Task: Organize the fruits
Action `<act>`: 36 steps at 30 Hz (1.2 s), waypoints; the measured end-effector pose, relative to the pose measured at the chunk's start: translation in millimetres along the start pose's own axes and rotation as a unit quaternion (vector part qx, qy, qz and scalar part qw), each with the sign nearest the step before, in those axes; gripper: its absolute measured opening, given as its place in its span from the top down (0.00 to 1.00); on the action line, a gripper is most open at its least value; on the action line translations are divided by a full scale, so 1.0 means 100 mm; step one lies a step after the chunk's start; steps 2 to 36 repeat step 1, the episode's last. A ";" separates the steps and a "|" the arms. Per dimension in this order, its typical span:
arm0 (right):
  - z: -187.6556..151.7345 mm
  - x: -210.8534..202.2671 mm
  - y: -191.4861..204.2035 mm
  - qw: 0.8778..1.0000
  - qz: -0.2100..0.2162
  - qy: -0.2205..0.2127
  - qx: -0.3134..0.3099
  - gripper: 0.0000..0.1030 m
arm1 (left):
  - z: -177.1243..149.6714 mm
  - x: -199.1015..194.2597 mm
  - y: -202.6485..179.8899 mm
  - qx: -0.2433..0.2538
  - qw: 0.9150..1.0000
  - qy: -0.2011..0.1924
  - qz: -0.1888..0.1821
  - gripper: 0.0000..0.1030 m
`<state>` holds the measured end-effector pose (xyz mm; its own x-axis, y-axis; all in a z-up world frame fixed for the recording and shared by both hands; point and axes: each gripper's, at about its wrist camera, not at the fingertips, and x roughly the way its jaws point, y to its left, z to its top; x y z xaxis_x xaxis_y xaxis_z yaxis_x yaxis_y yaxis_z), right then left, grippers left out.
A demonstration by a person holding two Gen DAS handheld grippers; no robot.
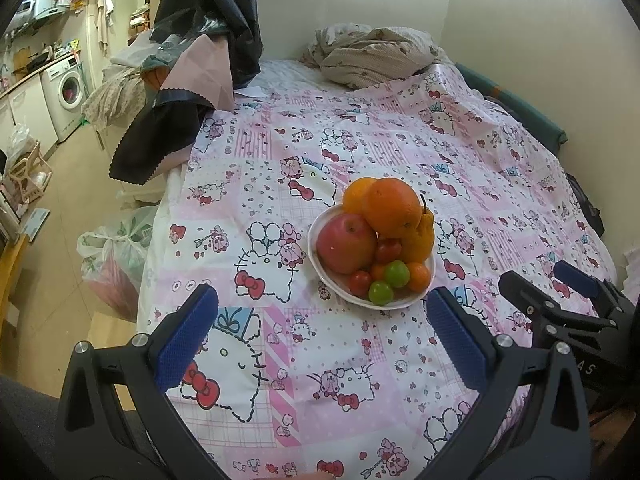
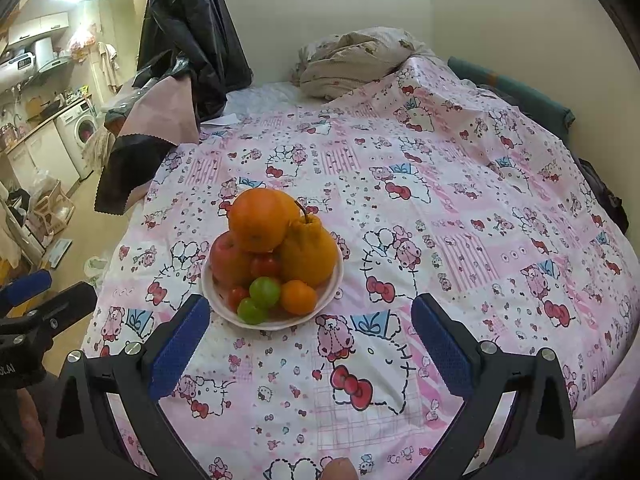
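Note:
A white bowl [image 1: 394, 304] on the pink patterned bedspread holds a pile of fruit: a red apple [image 1: 346, 244], a large orange [image 1: 394, 208] on top, a bumpy orange citrus [image 1: 422, 240], small green fruits [image 1: 380, 292], cherry tomatoes [image 1: 360, 282] and a small orange [image 1: 418, 276]. The bowl [image 2: 332, 292] also shows in the right wrist view, with the large orange [image 2: 258, 220] and citrus [image 2: 308, 256]. My left gripper [image 1: 322, 316] is open and empty, just short of the bowl. My right gripper [image 2: 310, 328] is open and empty, just short of the bowl and to its right.
A crumpled blanket [image 1: 372, 56] lies at the bed's far end. Dark and pink cloths [image 1: 192, 80] hang over the bed's left edge. Plastic bags [image 1: 116, 256] sit on the floor left of the bed. A wall runs behind and right.

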<state>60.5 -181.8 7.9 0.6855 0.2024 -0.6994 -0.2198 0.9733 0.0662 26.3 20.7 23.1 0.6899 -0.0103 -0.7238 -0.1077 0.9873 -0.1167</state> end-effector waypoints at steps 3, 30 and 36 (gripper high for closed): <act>0.00 0.00 0.00 1.000 0.000 0.000 0.000 0.00 | 0.00 0.00 0.00 0.000 1.000 0.001 0.001 0.00; 0.00 0.00 0.00 1.000 0.000 0.000 0.000 0.00 | 0.00 0.00 0.00 0.000 1.000 0.001 0.001 0.00; 0.00 0.00 0.00 1.000 0.000 0.000 0.000 0.00 | 0.00 0.00 0.00 0.000 1.000 0.001 0.001 0.00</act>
